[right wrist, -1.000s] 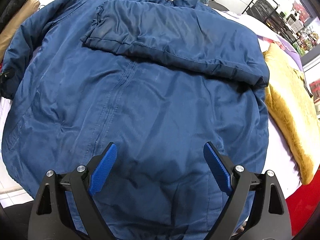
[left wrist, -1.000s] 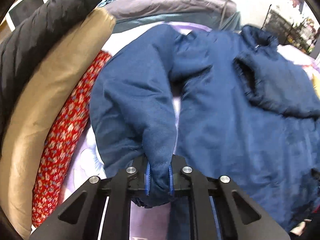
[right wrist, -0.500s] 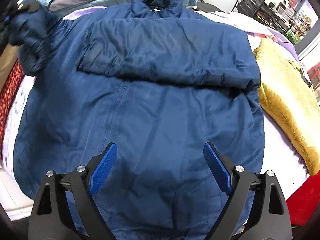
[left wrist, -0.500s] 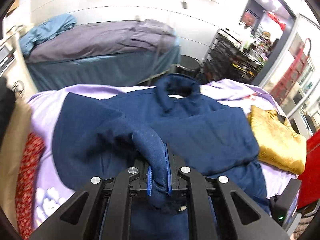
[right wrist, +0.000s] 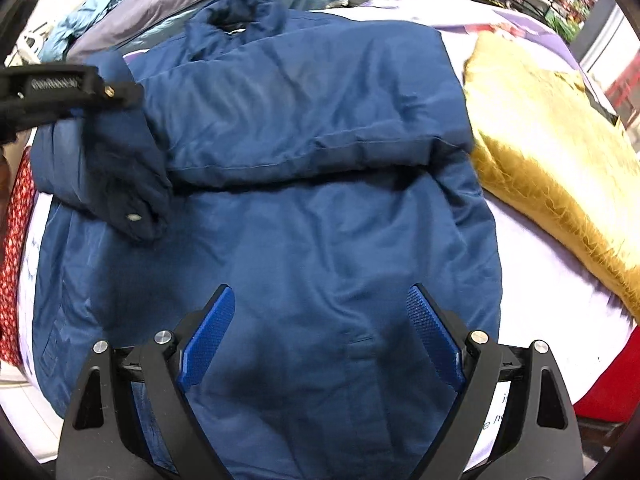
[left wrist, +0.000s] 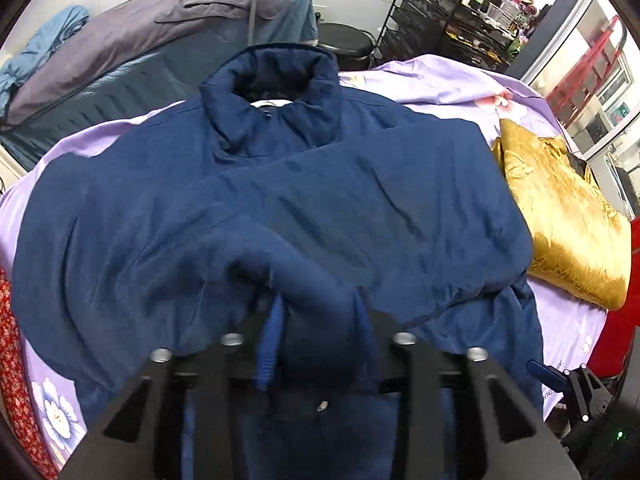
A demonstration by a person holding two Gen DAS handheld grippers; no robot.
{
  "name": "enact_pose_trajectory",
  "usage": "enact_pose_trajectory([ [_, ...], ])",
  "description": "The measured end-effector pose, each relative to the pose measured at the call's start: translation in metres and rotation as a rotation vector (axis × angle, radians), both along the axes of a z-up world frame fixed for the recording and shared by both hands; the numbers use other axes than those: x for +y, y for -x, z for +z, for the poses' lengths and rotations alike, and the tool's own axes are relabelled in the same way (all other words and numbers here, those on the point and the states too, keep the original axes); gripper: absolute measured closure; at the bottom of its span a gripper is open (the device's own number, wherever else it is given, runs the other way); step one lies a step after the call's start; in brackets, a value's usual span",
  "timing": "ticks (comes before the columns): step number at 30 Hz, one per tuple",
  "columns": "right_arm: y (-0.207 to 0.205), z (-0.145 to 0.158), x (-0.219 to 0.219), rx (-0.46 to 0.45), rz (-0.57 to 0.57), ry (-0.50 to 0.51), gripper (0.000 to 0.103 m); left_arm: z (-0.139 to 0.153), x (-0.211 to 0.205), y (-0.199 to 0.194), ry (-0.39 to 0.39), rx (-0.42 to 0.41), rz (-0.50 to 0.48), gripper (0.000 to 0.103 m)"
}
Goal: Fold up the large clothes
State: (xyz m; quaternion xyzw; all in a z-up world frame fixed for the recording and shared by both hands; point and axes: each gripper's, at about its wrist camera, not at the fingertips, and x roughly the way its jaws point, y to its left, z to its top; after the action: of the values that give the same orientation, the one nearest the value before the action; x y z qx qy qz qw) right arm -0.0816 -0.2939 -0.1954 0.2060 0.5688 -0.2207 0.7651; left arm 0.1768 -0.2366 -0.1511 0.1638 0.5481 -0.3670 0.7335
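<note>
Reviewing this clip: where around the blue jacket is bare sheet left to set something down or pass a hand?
Bare lilac sheet shows past the jacket's collar, toward the black rack. A smaller strip lies between the blue jacket and the gold cushion. The side with the red floral fabric is crowded, with only a thin strip free.

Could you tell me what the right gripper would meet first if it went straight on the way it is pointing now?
Most likely the lower front of the blue jacket: the right gripper is open, empty and aimed steeply down at it, with nothing between. How far above the fabric it hovers is unclear.
</note>
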Motion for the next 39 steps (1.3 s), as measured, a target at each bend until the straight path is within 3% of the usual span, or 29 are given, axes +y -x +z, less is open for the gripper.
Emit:
enact_pose_trajectory([
  [2,0.0,-0.002,-0.007,-0.007,-0.006,-0.009,0.016,0.007,-0.003,0.004,0.002,-0.033,-0.005,0.026],
  [3,0.0,-0.003,-0.009,-0.008,-0.006,-0.013,0.016,0.012,-0.002,0.007,0.005,-0.057,-0.007,0.022],
  [8,-0.012,-0.008,-0.016,-0.032,0.001,-0.06,0.016,0.026,0.015,0.015,0.008,-0.108,-0.008,0.02],
  [13,-0.034,-0.004,-0.013,-0.084,0.036,-0.106,0.016,0.021,0.061,0.013,-0.039,-0.117,0.079,0.02],
  [18,-0.062,-0.007,0.003,-0.132,0.093,-0.197,0.016,0.0,0.117,0.016,-0.117,-0.088,0.179,0.02],
  [24,-0.098,-0.019,0.026,-0.12,0.154,-0.269,0.016,-0.016,0.171,0.02,-0.172,-0.044,0.294,0.02],
  [31,-0.124,-0.036,0.041,-0.077,0.221,-0.254,0.016,-0.031,0.214,0.024,-0.187,0.014,0.402,0.02],
  [34,-0.131,-0.037,0.044,-0.089,0.236,-0.253,0.03,-0.035,0.222,0.023,-0.191,0.023,0.424,0.02],
  [35,-0.134,-0.037,0.044,-0.091,0.237,-0.26,0.04,-0.036,0.224,0.024,-0.189,0.023,0.428,0.02],
  [36,-0.137,-0.038,0.044,-0.098,0.238,-0.283,0.06,-0.036,0.225,0.024,-0.186,0.024,0.432,0.02],
  [38,-0.142,-0.034,0.047,-0.104,0.235,-0.302,0.086,-0.034,0.225,0.023,-0.18,0.021,0.432,0.02],
  [39,-0.144,-0.025,0.048,-0.125,0.233,-0.301,0.09,-0.033,0.224,0.022,-0.178,0.016,0.429,0.02],
])
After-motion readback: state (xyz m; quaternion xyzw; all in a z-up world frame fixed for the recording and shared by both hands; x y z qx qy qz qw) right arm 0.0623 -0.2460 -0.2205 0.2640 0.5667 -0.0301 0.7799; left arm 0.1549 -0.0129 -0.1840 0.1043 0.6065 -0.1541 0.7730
